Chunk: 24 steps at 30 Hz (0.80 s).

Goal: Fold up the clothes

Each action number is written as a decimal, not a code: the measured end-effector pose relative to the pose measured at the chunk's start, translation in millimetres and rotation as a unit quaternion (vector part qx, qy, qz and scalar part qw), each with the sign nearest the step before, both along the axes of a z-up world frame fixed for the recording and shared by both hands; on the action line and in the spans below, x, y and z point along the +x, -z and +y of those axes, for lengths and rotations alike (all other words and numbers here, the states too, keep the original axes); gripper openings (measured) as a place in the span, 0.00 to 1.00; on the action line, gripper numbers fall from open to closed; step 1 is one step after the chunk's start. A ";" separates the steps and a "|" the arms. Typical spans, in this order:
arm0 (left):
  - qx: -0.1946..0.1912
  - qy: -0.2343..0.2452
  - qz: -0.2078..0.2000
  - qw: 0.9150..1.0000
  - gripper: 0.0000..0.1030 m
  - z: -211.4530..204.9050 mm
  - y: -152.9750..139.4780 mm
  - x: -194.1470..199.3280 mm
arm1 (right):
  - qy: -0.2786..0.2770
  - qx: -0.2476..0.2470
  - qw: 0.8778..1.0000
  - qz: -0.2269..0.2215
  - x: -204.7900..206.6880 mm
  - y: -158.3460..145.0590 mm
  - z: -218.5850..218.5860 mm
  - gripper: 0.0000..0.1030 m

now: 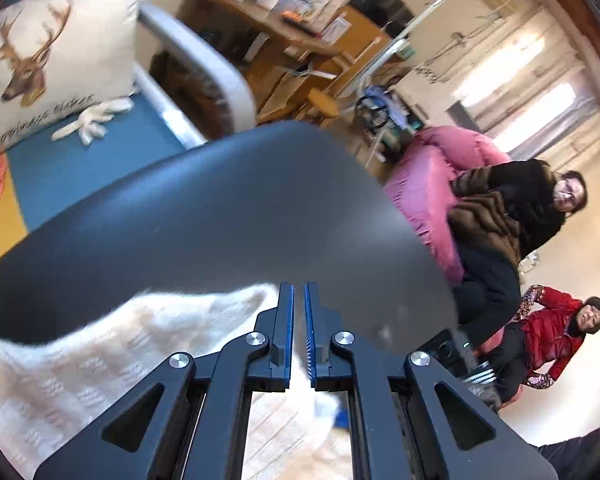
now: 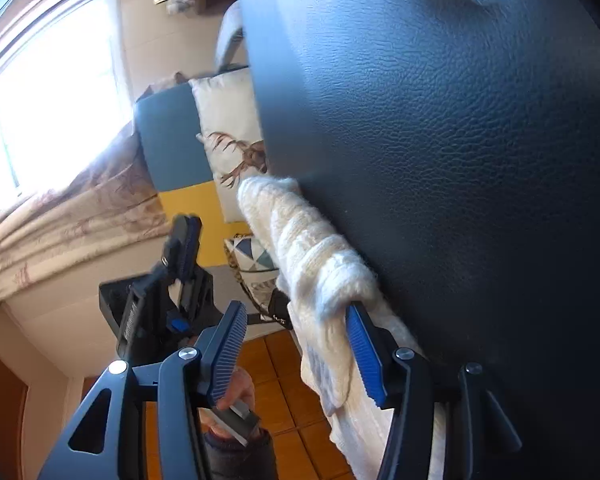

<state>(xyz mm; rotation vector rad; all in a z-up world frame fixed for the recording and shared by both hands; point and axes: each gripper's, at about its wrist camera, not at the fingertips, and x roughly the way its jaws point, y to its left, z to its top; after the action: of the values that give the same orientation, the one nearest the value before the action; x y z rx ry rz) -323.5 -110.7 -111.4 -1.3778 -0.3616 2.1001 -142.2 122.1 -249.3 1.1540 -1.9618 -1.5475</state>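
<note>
Cream knitted wool makes up the garment point(image 1: 72, 368), which lies over the edge of a round black leather-look seat point(image 1: 204, 208). In the left wrist view the left gripper point(image 1: 299, 320) has its two blue-padded jaws drawn nearly together, only a thin slit between them. The knit spreads out to the left of these jaws and passes beneath their linkage; a pale strip of it shows low in the slit, but whether the pads actually pinch the cloth cannot be told from this angle. Ahead of the jaw tips lies bare seat surface.

In the right wrist view the right gripper point(image 2: 296, 346) stands with its jaws wide apart. The garment point(image 2: 320, 276) runs as a rolled, bunched band along the seat's point(image 2: 460, 160) rim, and its thick fold sits against the tip and outer side of the right-hand jaw, hanging down partly into the gap. The left-hand jaw is clear of the cloth. Beyond that jaw, the left gripper point(image 2: 186, 236) appears, held by a hand point(image 2: 236, 396) in a dark sleeve.
</note>
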 end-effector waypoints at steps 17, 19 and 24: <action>0.039 -0.060 -0.028 0.997 0.05 -55.6 31.7 51.6 | 0.057 0.071 0.995 0.045 0.4 -12.6 -12.5 0.55; 0.038 -0.064 -0.025 0.997 0.05 -53.7 31.7 52.0 | 0.068 0.077 0.994 0.044 4.6 -14.1 -7.7 0.55; 0.044 -0.085 -0.011 0.995 0.09 -48.8 24.4 34.5 | 0.049 0.121 0.990 0.046 3.0 -19.8 -8.2 0.55</action>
<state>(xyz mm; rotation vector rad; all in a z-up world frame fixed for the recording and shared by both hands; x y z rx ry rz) -289.0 -159.5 -135.8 -1.3612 -0.5921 2.1773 -139.2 114.0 -229.5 1.0677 -1.8342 -1.8971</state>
